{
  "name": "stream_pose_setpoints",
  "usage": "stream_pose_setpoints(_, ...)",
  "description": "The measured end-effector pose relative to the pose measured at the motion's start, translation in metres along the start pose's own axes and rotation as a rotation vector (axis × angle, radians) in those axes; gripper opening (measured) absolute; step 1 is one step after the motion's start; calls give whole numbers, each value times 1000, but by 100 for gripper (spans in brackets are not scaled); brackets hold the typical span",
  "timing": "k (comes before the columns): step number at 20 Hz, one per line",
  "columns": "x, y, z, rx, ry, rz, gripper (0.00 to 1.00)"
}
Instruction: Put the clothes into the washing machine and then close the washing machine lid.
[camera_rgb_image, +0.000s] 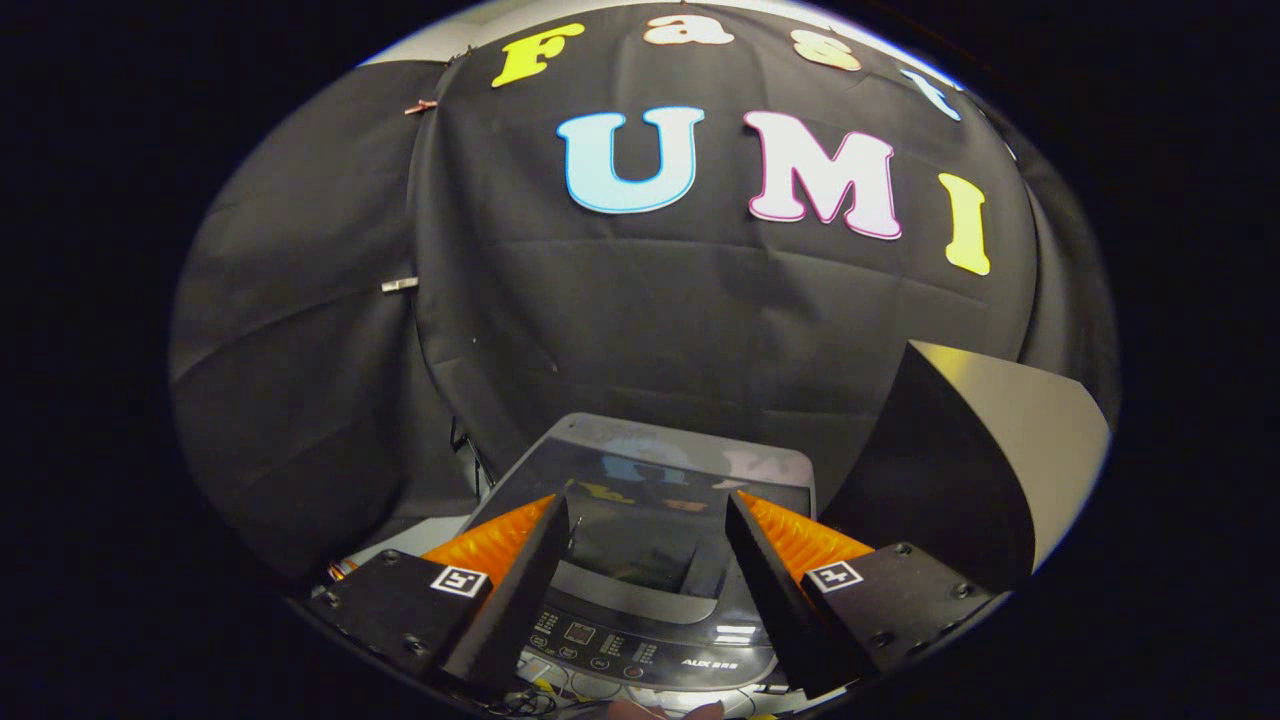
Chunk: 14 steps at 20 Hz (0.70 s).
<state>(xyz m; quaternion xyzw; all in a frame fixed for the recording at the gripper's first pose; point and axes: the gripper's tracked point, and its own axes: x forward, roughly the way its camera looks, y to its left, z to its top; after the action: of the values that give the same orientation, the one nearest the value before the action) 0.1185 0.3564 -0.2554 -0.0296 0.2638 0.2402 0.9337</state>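
Note:
I am looking down over a top-loading washing machine (660, 560) that stands against the black cloth wall. Its control panel (620, 640) with buttons is nearest to me. Beyond the panel lies the glossy lid (690, 460), grey at the back and dark at the front, which appears to be down flat and mirrors the wall. My gripper (648, 500) hovers above the front half of the lid, open wide, with nothing between its fingers. The left fingertip (545, 540) and the right fingertip (750, 540) straddle the dark part of the lid.
A tall dark panel with a pale face (960, 470) stands just right of the machine, close to the right finger. Black cloth (300, 400) hangs behind and to the left. Loose cables (540, 695) lie below the control panel.

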Motion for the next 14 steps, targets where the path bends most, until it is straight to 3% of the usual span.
stream_pose_setpoints(8, -45, -17, 41, -27, -196, -83, 99)
stream_pose_setpoints(14, -85, -24, 54, -51, -239, -85, 100)
